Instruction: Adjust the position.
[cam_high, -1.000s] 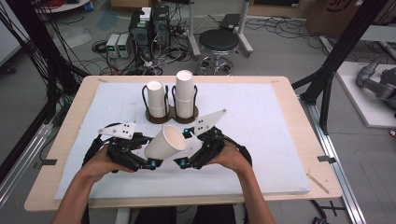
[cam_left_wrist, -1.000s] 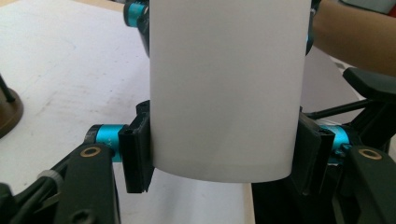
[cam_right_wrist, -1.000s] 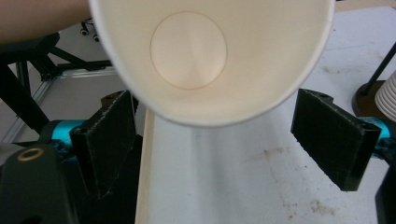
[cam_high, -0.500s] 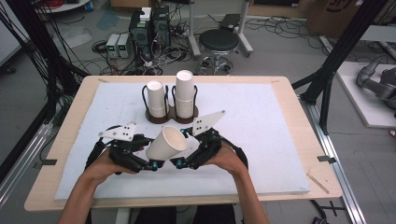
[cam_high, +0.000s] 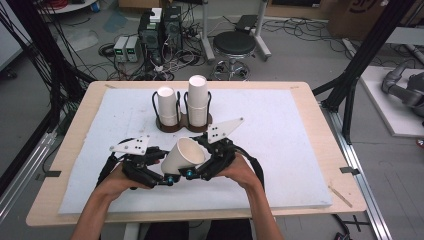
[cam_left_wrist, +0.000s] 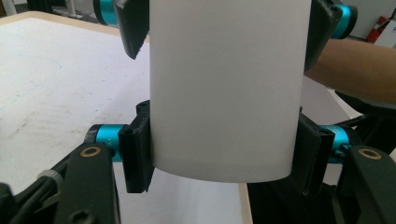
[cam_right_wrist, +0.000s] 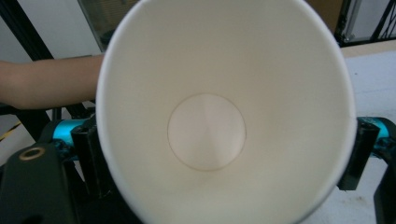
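A white paper cup (cam_high: 185, 155) hangs tilted over the front of the mat, its mouth turned up and to the right. My left gripper (cam_high: 167, 176) is shut on its lower, narrower end. In the left gripper view the pads (cam_left_wrist: 137, 156) press both sides of the cup (cam_left_wrist: 224, 88), and the other gripper's jaws stand against it farther up. My right gripper (cam_high: 197, 169) holds the same cup near its rim. The right gripper view looks straight into the cup (cam_right_wrist: 208, 130), with a black pad (cam_right_wrist: 91, 158) against each side. Both hands are close together.
A dark wooden holder (cam_high: 182, 126) stands behind the grippers with two stacks of white cups (cam_high: 167, 105) (cam_high: 198, 100) in its wire rings. A white mat (cam_high: 290, 140) covers the wooden table (cam_high: 320, 125). Cables, a stool and equipment lie on the floor beyond.
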